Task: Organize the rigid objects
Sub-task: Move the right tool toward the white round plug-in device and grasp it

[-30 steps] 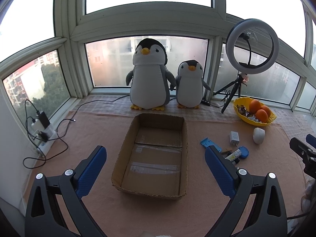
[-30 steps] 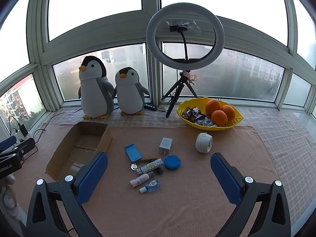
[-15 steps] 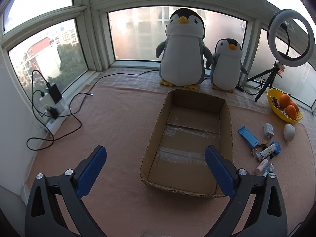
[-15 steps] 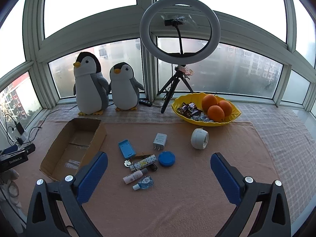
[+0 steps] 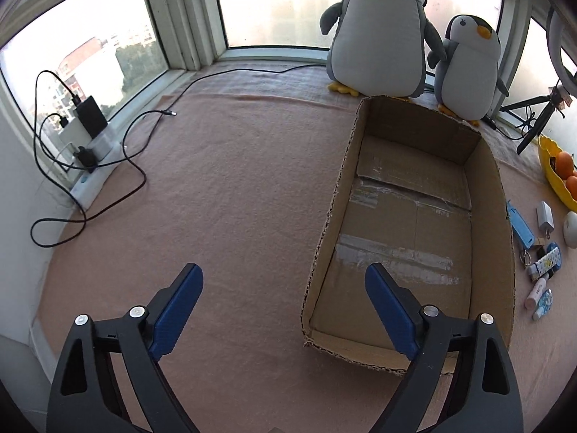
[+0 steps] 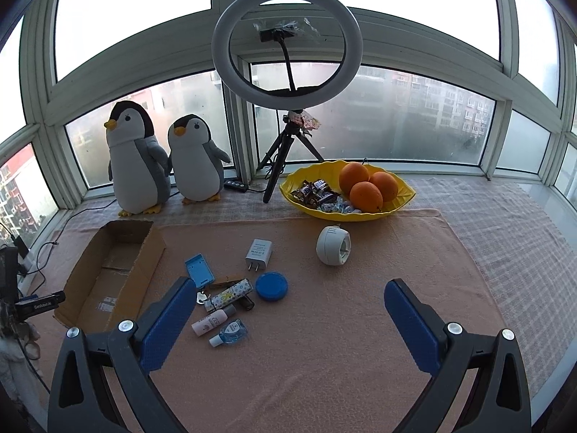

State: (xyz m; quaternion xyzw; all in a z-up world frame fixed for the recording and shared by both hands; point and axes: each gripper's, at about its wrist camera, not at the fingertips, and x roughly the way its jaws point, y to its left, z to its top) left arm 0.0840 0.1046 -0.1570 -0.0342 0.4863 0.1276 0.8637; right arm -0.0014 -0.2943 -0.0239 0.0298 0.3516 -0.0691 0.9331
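While its jaws are closing with nothing between them, the left claw (image 5: 283,290) tilts steeply down over the pink cloth (image 5: 230,195); its right finger sits over the near left corner of the cardboard box (image 5: 501,223), its left finger over bare cloth. The pads touch nothing, so this claw is open. Far to its left, a white power strip (image 5: 93,158) with black cables lies by the window. Ahead of it and to the right, the box lies open-topped with only tape on its floor, and behind the box two plush penguins (image 5: 382,36) stand against the glass.

The right claw (image 6: 285,310) points down at a gentler angle, jaws wide apart and holding nothing. Its left finger is just beside the cluster of small rigid things: a blue rectangular case (image 6: 199,270), a patterned tube (image 6: 230,294), a white bottle (image 6: 212,320) and a small clear bottle (image 6: 229,335). Between the fingers and a little ahead lie a blue round lid (image 6: 271,285) and a white charger (image 6: 258,254); further ahead to the right is a white round device (image 6: 332,250). Beyond them sits a yellow bowl (image 6: 400,198) with oranges and sweets, and a ring light (image 6: 286,45) on a tripod stands at the bay window.
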